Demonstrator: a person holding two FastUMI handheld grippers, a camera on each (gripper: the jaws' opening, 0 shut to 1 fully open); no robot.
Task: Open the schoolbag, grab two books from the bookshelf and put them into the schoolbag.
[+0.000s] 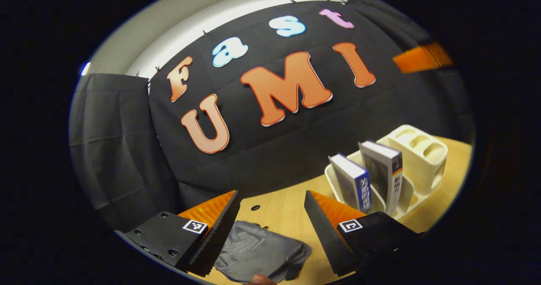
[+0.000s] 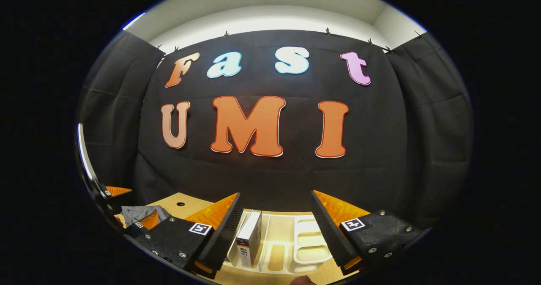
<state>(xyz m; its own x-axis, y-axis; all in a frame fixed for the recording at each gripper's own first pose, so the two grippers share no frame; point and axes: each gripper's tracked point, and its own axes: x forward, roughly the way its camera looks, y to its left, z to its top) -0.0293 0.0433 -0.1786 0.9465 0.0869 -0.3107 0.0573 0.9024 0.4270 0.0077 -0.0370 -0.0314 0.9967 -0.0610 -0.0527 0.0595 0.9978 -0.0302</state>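
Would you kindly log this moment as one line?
left gripper: open above schoolbag | right gripper: open over bookshelf | books: shelved

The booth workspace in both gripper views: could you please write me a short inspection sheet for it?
Surface: light wooden table with round holes.
Job's things: grey schoolbag lying flat on the table; two books upright in the cream bookshelf.
Clutter: nothing seen.
Grippers: left hand-held gripper open above the schoolbag; right hand-held gripper open above the bookshelf, a book between its fingers, untouched.
Cables: nothing seen.
Surroundings: black cloth wall, pale wall above.
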